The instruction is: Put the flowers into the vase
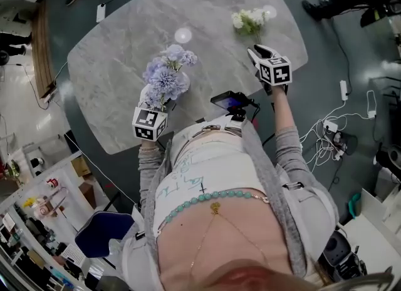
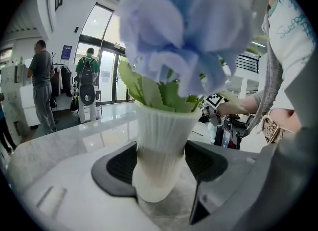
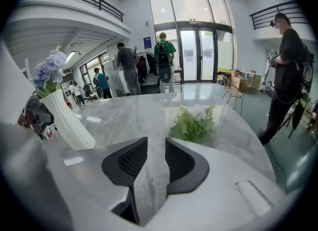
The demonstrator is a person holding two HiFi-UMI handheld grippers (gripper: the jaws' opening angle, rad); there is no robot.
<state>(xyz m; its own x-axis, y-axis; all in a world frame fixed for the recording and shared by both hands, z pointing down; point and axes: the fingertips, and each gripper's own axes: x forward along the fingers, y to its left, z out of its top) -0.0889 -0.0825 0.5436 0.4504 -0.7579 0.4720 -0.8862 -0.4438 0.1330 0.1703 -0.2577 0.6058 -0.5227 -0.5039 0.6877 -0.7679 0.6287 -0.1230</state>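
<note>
While tight on vase (image 2: 164, 130) w/ purple flowers (image 2: 184, 31), L gripper (image 2: 161, 168); R gripper (image 3: 156, 160) half-open, empty, near white flowers (image 3: 194, 123).

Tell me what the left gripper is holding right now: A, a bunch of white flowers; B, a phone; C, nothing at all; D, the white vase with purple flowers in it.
D: the left gripper has its jaws pressed on both sides of the ribbed white vase, purple flowers rising from it, while the white flowers lie on the table ahead of the open, empty right gripper.
</note>
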